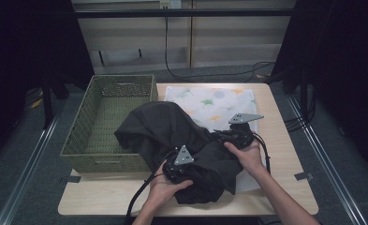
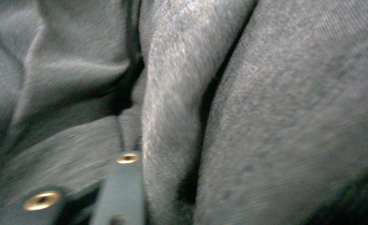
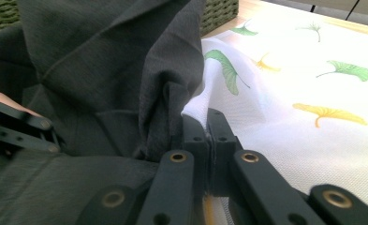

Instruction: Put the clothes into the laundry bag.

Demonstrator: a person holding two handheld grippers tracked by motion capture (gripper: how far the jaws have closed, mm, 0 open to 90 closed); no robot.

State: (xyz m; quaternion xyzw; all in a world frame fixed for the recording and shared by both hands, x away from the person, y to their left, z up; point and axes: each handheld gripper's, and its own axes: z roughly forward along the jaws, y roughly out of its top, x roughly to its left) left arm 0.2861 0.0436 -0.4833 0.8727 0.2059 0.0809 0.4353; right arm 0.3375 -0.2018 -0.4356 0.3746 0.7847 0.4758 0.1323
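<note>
Dark garment (image 1: 172, 136) heaped mid-tabletop (image 1: 284, 154), partly over white leaf-print cloth (image 1: 219, 101), touching green woven basket (image 1: 106, 122). Right tongs (image 3: 209, 123) clamped on leaf-print cloth edge beside dark fabric. Left tongs (image 1: 174, 171) buried in garment folds; can't tell if gripping.

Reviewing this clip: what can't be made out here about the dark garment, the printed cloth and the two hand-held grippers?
- Left hand-held gripper, high view: its jaws are buried in the dark garment; its own blurred view doesn't show whether they grip.
- Right hand-held gripper, right gripper view: jaws shut on the white printed cloth; whether garment fabric is pinched too is unclear.
- High view: the garment covers the cloth's near-left part.
- Garment type: too bunched.
</note>
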